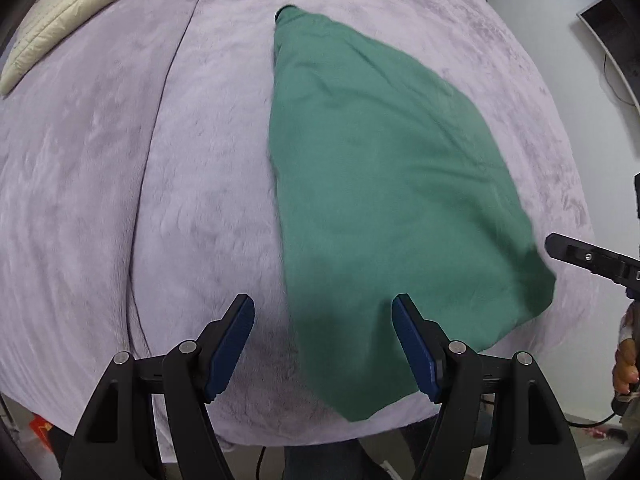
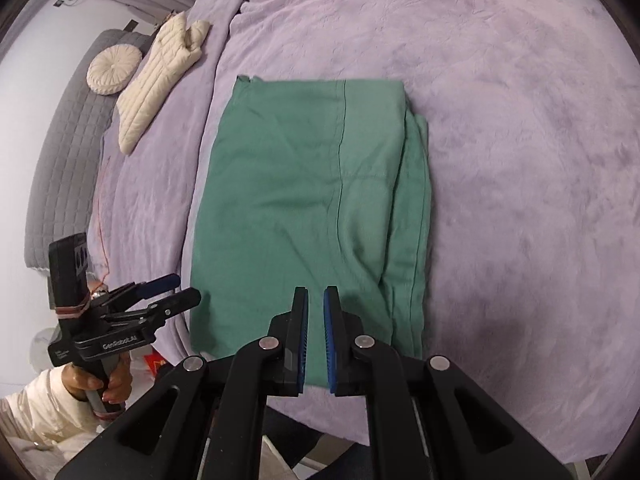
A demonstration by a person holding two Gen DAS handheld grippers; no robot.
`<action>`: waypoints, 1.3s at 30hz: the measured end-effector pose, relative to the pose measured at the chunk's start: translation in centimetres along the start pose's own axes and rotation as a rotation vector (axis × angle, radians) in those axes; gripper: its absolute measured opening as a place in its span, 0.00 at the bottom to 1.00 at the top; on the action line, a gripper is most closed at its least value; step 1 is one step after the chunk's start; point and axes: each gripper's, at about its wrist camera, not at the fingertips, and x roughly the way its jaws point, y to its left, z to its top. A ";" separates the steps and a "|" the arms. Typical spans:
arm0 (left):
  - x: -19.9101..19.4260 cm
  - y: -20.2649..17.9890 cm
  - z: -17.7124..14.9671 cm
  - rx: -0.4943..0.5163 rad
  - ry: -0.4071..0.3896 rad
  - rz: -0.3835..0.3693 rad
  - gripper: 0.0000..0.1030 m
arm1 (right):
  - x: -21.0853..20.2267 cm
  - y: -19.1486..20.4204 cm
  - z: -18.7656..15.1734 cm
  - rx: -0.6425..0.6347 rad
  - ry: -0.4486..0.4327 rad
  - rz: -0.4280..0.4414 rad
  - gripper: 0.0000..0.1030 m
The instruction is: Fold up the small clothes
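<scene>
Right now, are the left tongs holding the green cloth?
No, the left tongs stand wide open above the folded green cloth garment, gripping nothing.

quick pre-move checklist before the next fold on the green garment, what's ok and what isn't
1. Green garment lies flat on the purple blanket, already folded into a rough rectangle: ok.
2. Left gripper open and holding nothing: ok.
3. Right gripper jaws nearly closed with a narrow gap, nothing visibly between them: not ok for grasping, open first.
4. Near hem within reach of both grippers: ok.
5. Right edge layers aligned: not ok, lower layers stick out past the top fold.
6. Cream padded garment lies apart from the fold area: ok.
</scene>
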 end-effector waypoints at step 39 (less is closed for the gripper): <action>1.8 0.4 -3.8 0.012 -0.001 0.056 0.81 | 0.5 -2.5 0.6 0.163 -0.103 -0.067 0.49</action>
